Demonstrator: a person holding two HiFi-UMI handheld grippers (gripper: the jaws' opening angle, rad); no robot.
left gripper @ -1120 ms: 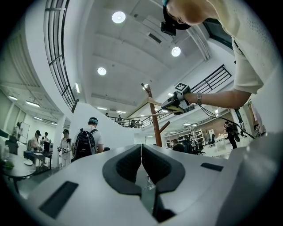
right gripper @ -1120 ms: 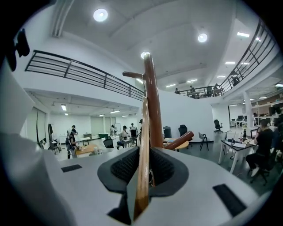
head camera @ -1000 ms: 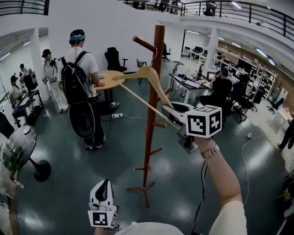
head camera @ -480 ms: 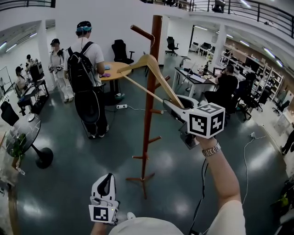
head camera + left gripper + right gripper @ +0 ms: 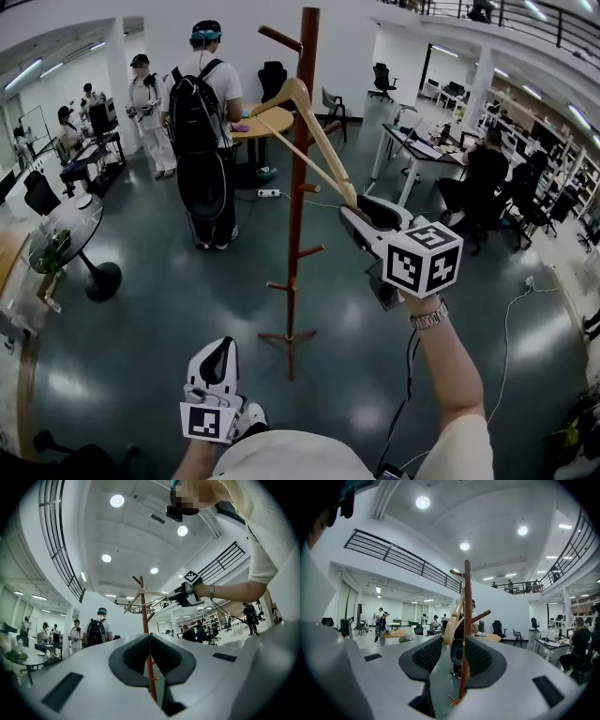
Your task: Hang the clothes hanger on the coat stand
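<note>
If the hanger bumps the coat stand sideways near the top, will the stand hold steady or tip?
Probably wobbly: the coat stand is a tall thin pole on a small crossed foot, so a high push has leverage. The wooden hanger looks stiff and light, so a bump likely rocks rather than topples it. Upward-sloping pegs should retain a hook.

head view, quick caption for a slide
Right gripper, jaws just opening, wooden hanger tip between them, beside the coat stand; left gripper shut.
</note>
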